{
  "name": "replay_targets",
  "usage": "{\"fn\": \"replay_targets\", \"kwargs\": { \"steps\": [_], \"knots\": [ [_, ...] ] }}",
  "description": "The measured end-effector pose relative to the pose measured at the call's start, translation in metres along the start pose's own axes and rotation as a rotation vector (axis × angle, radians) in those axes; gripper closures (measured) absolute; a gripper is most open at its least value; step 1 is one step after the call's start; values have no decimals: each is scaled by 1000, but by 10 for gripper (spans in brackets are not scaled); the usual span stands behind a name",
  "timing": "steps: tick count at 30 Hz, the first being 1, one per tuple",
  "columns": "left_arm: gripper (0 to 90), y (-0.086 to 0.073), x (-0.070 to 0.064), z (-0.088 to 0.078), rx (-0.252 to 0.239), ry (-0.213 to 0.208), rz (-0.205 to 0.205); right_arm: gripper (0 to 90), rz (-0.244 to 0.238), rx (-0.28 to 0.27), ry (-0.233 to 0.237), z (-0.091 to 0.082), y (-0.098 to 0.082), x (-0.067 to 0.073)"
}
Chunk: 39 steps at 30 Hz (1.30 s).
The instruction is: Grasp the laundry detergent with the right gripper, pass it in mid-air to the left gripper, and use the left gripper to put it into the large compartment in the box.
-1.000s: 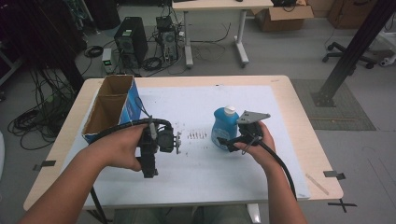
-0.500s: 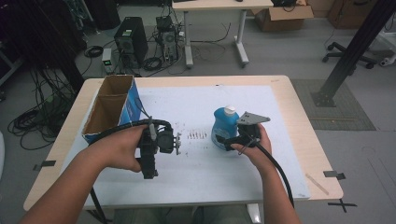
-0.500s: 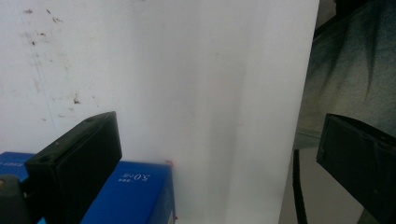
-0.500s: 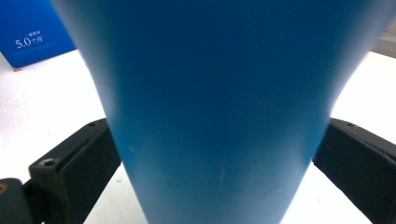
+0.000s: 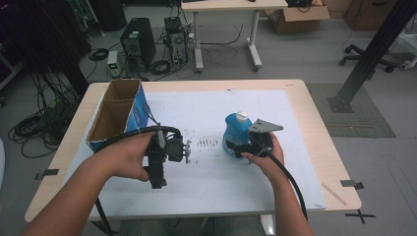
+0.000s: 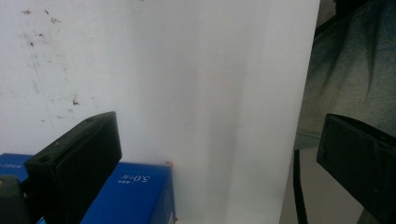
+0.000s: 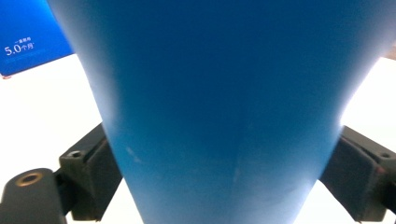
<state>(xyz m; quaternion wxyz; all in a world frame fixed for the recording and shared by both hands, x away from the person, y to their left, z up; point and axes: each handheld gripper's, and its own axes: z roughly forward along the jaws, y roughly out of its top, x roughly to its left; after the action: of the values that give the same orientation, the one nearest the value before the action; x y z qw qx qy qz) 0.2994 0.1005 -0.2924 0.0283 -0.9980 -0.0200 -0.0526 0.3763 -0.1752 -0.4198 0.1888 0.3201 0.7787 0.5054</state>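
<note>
A blue bottle [image 5: 237, 132] with a white cap stands upright right of centre on the white mat [image 5: 206, 196]. My right gripper [image 5: 246, 146] is shut on its lower body from the near side. In the right gripper view the bottle [image 7: 219, 84] sits between both jaws, and my right gripper [image 7: 224, 163] presses it from either side. A hand holds my left gripper [image 5: 164, 152] over the mat left of centre, well apart from the bottle. In the left gripper view my left gripper [image 6: 217, 130] is wide open with only bare mat between its jaws.
An open cardboard box [image 5: 118, 115] with a blue side and two compartments stands at the table's left; its blue face [image 6: 135, 196] lies close under the left gripper. Small dark marks [image 5: 206, 143] dot the mat between the grippers. Computer towers and cables lie on the floor beyond.
</note>
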Motion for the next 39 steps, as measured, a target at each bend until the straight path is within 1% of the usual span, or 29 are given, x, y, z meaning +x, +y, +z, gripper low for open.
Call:
{"fn": "replay_targets", "kwargs": {
  "steps": [4, 6, 14, 18, 22, 31, 33, 36, 39],
  "knots": [
    [4, 0, 0, 1, -1, 2, -1, 142, -2, -8, -1, -1, 0, 0],
    [3, 0, 0, 1, 1, 2, -1, 147, 0, -6, 7, -1, 1, 0],
    [4, 1, 1, 0, 1, 3, 2, 186, -7, -4, 12, -1, 1, 0],
    [3, 2, 0, 0, -2, 3, 1, 214, -4, -1, 9, -1, 0, 1],
    [4, 1, 0, 0, 0, 3, 1, 246, -17, -10, 0, -1, 0, 2],
    [4, 1, 1, 1, 1, 3, -3, 275, -18, -3, -6, 0, -1, 2],
    [3, 1, 1, 1, 0, 3, -4, 305, -17, -11, -5, 0, -1, 2],
    [3, 1, 0, 1, 2, 3, -2, 336, -17, -7, -4, 1, -1, 3],
    [4, 1, 0, 1, 3, 2, -2, 385, -21, -6, -6, 2, -2, 4]
  ]
}}
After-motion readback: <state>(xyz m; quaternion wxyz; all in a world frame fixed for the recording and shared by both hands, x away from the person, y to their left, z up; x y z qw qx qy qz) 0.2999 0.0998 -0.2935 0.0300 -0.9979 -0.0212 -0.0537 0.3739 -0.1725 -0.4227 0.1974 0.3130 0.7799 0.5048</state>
